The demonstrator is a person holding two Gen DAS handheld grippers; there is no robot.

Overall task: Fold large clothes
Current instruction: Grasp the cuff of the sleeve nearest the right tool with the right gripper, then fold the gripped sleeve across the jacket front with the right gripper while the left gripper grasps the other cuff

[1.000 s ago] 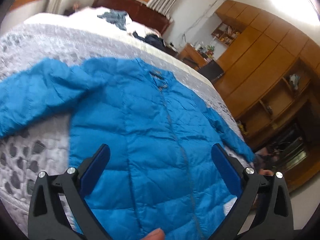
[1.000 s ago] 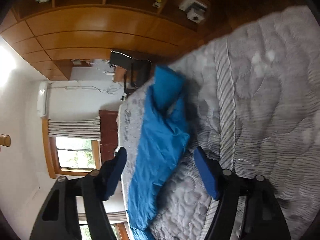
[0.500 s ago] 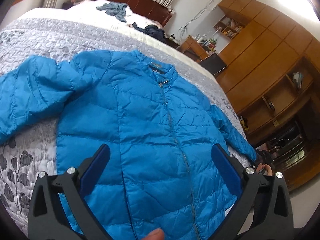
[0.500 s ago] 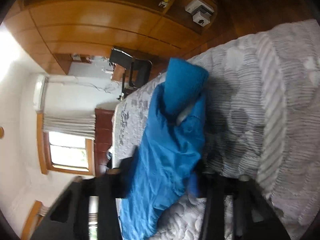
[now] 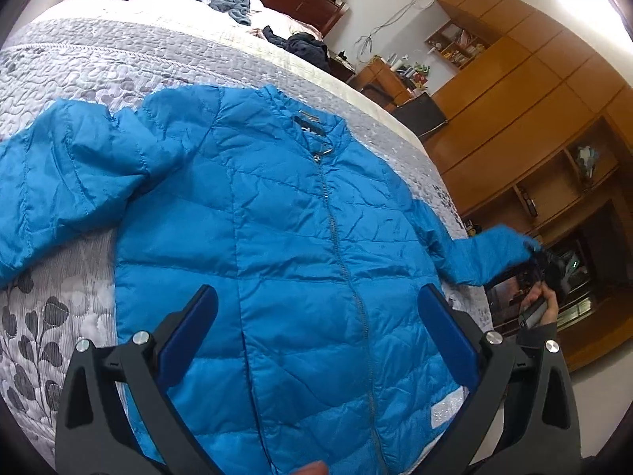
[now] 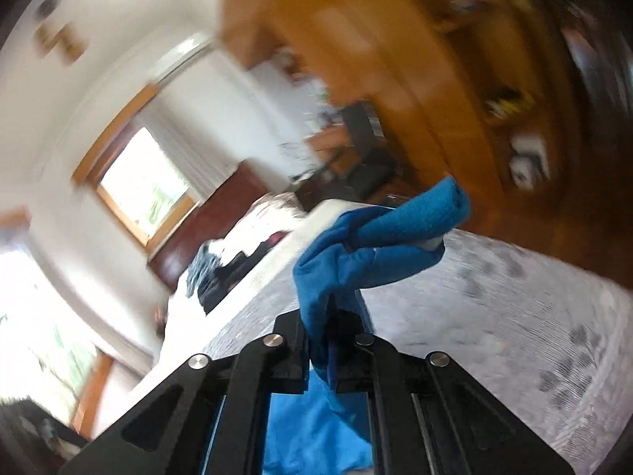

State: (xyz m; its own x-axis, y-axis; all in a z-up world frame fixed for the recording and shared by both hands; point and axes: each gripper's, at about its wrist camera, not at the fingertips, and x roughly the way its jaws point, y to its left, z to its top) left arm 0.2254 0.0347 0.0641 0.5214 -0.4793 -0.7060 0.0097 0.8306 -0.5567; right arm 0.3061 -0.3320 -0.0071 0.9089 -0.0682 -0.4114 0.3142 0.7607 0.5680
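A blue puffer jacket [image 5: 285, 237] lies face up on the bed, zipped, with its collar toward the headboard. My left gripper [image 5: 316, 316] hovers open above the jacket's lower front, holding nothing. One sleeve is bunched at the left. The other sleeve [image 5: 490, 257] stretches to the right off the bed edge, where my right gripper [image 5: 542, 265] pinches its cuff. In the blurred right wrist view, the right gripper [image 6: 322, 340] is shut on the blue sleeve [image 6: 379, 245], which is lifted above the bedspread.
The grey patterned bedspread [image 5: 59, 308] covers the bed. Other clothes [image 5: 233, 0] lie near the dark headboard. Wooden cabinets and shelves [image 5: 534, 118] stand close along the right. A person's hand [image 5: 548, 308] holds the right gripper beside the bed edge.
The right gripper closed on the jacket's right sleeve cuff and lifted it off the bed. The left gripper stayed open and drew back slightly over the jacket front.
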